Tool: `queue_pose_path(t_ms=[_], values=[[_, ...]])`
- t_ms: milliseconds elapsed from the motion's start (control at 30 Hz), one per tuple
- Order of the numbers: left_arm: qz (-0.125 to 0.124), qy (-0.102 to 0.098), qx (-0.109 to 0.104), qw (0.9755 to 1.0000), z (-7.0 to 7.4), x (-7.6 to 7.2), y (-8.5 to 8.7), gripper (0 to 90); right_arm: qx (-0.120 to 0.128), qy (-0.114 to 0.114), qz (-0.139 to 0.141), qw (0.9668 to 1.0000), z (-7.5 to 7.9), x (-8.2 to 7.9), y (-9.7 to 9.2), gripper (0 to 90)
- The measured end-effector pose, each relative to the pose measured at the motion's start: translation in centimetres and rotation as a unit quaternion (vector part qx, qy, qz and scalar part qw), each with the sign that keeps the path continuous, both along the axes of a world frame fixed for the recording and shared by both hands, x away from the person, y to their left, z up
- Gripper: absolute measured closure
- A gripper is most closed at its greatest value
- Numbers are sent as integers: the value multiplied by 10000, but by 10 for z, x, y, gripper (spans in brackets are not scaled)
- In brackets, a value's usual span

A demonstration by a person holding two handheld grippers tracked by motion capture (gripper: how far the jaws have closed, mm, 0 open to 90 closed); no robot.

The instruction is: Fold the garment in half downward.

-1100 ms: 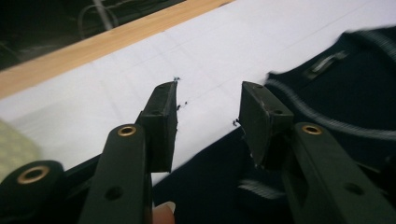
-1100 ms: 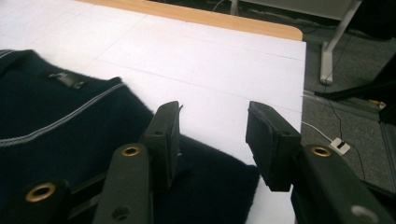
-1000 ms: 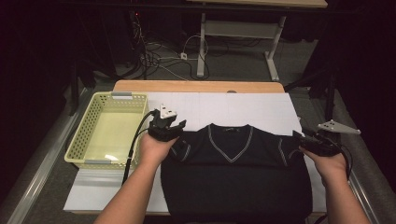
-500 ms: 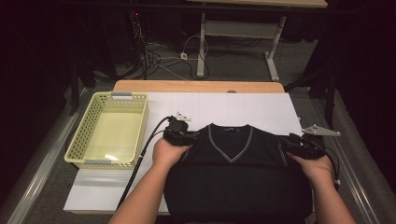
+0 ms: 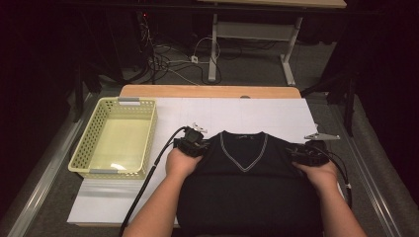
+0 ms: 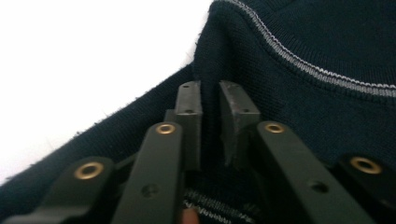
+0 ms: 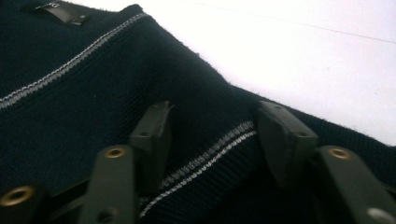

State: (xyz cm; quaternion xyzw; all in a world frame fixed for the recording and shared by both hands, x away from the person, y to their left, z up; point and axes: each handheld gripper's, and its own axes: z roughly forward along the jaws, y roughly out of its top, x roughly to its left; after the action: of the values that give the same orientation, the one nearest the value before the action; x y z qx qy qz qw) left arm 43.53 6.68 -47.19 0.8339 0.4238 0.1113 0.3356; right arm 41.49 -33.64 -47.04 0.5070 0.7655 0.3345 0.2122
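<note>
- Sweater [image 5: 244, 190] is laid flat at 6 o'clock on the white surface [image 5: 257, 116], basket [image 5: 116, 138] off at 9.
- Left claw [image 6: 211, 109] has just been closing and is pinched on a shoulder fold.
- Right claw [image 7: 219, 128] has just been opening; jaws are spread over the other shoulder, nothing clamped.
- Lopsided lift is likely if only one side is gripped.

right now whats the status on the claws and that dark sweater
Left claw just closed, pinching a fold at the shoulder of the dark knit V-neck sweater. Right claw open, opening wider, straddling the striped armhole edge. Nothing in the way.
</note>
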Motion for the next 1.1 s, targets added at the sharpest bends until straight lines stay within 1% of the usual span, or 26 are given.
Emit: queue_pose_path(t_ms=[67, 133, 167, 233, 300, 333, 400, 433, 500, 533, 633, 700, 767, 867, 933, 1067, 1100], values=[[-9, -52, 24, 10000, 1, -1, 1, 803, -3, -9, 68, 10000, 1, -1, 0, 571], [7, -127, 6, 9999, 4, -2, 2, 819, 17, -41, 137, 9999, 2, -3, -1, 688], [-4, -173, 10, 9998, 6, -3, 2, 825, -6, -97, 195, 9998, 3, -4, -1, 724], [-7, -256, 18, 9997, 9, -6, 3, 829, -58, -216, 248, 9994, 6, -7, 0, 756], [-9, -329, 54, 9994, 12, -9, 5, 833, -96, -336, 236, 9991, 8, -12, 1, 762], [24, -395, 34, 9992, 14, -11, 6, 834, -90, -369, 224, 9990, 10, -14, 1, 761], [74, -450, -66, 9989, 20, -14, 11, 834, -64, -426, 211, 9988, 14, -17, -1, 759], [91, -475, -97, 9988, 23, -16, 13, 834, -32, -470, 206, 9987, 17, -18, -2, 758], [120, -519, -141, 9985, 28, -17, 17, 833, 120, -543, 159, 9983, 24, -22, -6, 757], [130, -540, -133, 9984, 31, -18, 19, 833, 152, -588, 160, 9980, 27, -24, -8, 757], [109, -675, -181, 9975, 39, -24, 24, 834, 133, -696, 164, 9973, 35, -30, -12, 760], [51, -746, -204, 9970, 43, -29, 27, 833, 124, -774, 194, 9967, 38, -34, -13, 761], [13, -807, -174, 9966, 44, -34, 28, 834, 106, -842, 227, 9961, 41, -39, -13, 761], [-14, -890, -295, 9956, 46, -43, 31, 834, 30, -928, 273, 9953, 44, -47, -12, 759], [-81, -968, -357, 9946, 47, -51, 32, 834, 5, -1005, 297, 9945, 46, -54, -11, 758], [-202, -1110, -522, 9922, 48, -68, 37, 833, -11, -1119, 365, 9930, 47, -69, -11, 758], [-240, -1137, -506, 9919, 47, -72, 38, 833, -34, -1156, 385, 9925, 47, -73, -11, 757]])
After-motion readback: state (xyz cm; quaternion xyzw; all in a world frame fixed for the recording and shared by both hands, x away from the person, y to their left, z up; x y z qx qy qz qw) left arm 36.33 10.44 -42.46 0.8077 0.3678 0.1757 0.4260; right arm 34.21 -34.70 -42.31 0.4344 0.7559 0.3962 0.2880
